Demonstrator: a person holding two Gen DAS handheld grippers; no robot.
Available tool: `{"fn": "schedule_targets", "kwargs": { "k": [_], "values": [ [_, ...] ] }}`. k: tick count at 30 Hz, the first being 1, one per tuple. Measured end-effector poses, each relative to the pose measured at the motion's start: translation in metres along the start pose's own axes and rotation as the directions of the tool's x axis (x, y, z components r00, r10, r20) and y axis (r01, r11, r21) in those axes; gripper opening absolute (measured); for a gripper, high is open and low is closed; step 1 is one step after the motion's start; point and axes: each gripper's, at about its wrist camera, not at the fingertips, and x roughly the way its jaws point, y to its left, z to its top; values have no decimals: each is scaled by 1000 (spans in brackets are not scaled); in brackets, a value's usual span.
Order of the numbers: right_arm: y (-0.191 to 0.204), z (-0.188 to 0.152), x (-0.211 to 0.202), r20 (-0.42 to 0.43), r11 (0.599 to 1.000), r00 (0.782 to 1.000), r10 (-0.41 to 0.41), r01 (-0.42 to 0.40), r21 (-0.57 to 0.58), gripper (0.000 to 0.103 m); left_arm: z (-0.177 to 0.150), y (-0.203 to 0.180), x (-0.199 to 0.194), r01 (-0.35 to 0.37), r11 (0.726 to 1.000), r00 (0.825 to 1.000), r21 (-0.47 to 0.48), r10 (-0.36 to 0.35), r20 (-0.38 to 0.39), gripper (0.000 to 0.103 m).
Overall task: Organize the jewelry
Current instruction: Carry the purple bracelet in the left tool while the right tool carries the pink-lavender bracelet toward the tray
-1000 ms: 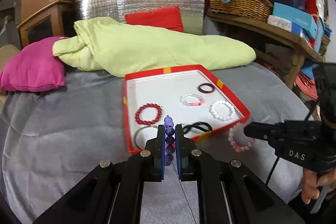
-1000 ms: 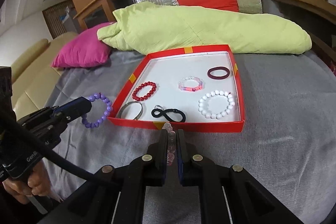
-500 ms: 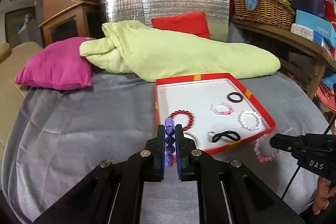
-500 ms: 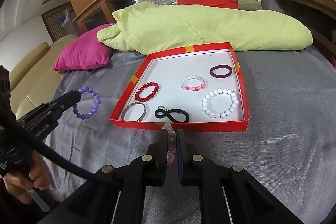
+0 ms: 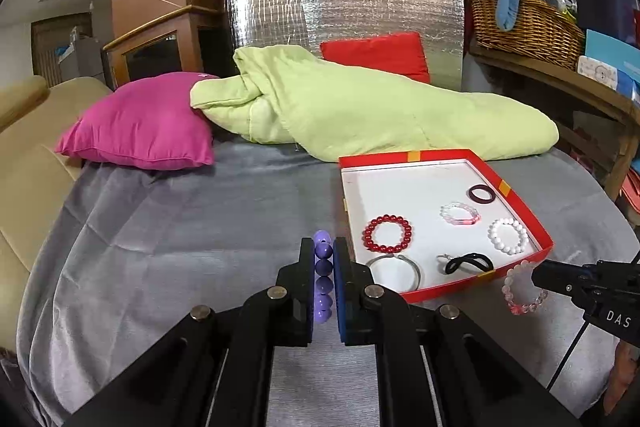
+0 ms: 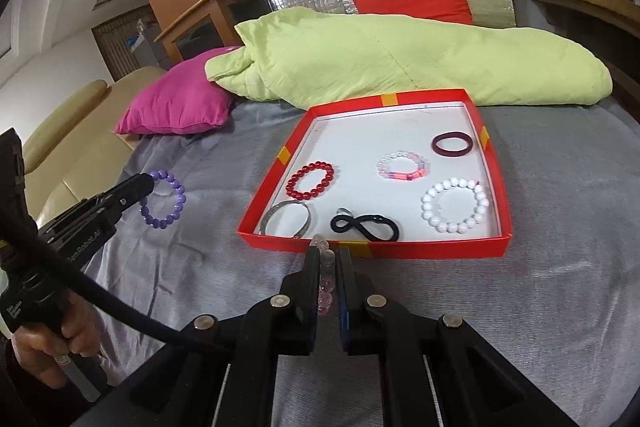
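Bracelets in both claws, neither in the tray yet. We have the left claw [image 5: 324,281] clamped on a purple round-bead elastic bracelet [image 6: 163,199], edge-on between the pads, hanging above the grey bedspread [image 5: 180,247] left of the tray. The right claw [image 6: 329,279] is clamped on a pale pink translucent bead bracelet [image 5: 522,289], just off the near right corner of the tray.

The shallow red cardboard tray with white floor [image 6: 494,247] already holds six pieces, all apart from each other:
- red bead bracelet [image 6: 310,180], left
- thin silver metal bangle [image 6: 289,223], near left corner
- black looped cord piece [image 6: 366,227], near middle
- white bead bracelet [image 6: 456,205], near right
- pink and clear bead bracelet [image 6: 402,166], middle
- dark maroon solid ring bangle [image 6: 452,143], far right

Handling, as we judge it: both held bracelets are light, strung beads, so floppy as a loop but hard per bead. Smooth round beads look slippery, and a pinch on one bead can let it roll out. Better to bite across the strand with beads stacked along the pads, as both claws do now. Translucent beads may be glass or crystal, so chip risk if dropped on other pieces. Free floor is at the far left and centre of the tray; we'd aim there and release low.
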Motion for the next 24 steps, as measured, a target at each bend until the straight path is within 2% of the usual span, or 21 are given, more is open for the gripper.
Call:
{"fn": "schedule_targets", "kwargs": {
  "k": [13, 24],
  "values": [
    [8, 9, 3, 28, 999, 999, 33, -34, 10, 9, 2, 4, -2, -11, 1000, 1000, -22, 12, 15, 10],
    [-11, 15, -1, 51, 997, 998, 34, -38, 66, 9, 7, -8, 3, -8, 1000, 999, -18, 8, 37, 10]
  ]
}}
